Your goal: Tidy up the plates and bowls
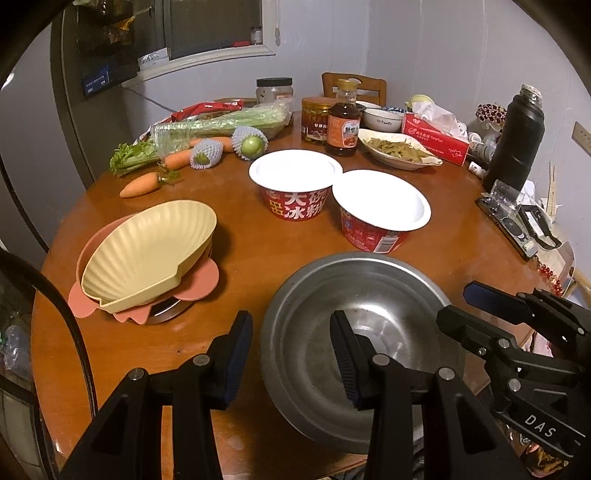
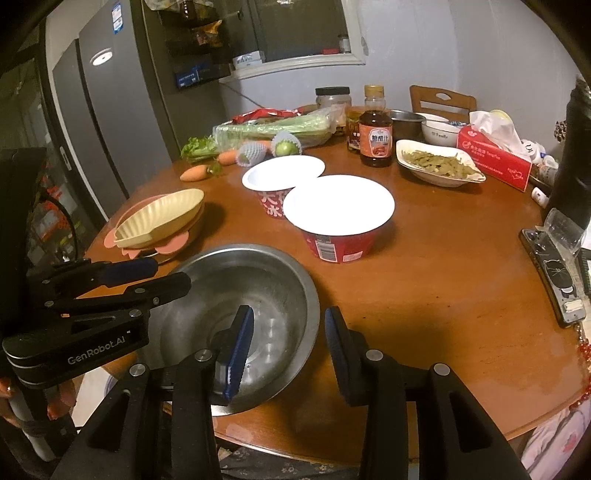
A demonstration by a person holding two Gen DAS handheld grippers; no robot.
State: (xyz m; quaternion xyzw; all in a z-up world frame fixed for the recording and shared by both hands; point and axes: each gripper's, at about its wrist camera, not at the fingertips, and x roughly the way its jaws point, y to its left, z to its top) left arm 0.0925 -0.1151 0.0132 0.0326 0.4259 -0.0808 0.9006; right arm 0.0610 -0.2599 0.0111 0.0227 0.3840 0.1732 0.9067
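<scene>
Steel bowl (image 1: 354,332) round, dull; L gripper (image 1: 291,354) & R gripper (image 2: 288,347) part-open astride rim, no grip.

This is a lived-in home kitchen or dining corner. A round wooden table (image 1: 236,254) fills the middle of both views, crowded with everyday food: carrots (image 1: 140,185) and bagged celery (image 1: 221,123) at centre left, a sauce bottle (image 1: 343,122), jars and a dish of cooked greens (image 1: 399,149) toward the back, a red tissue box (image 1: 436,138) at the right. A grey refrigerator (image 2: 110,122) stands at the upper left of the right wrist view, beside a white-framed window (image 2: 306,33) at the top, and a wooden chair back (image 2: 441,99) shows behind the table.
</scene>
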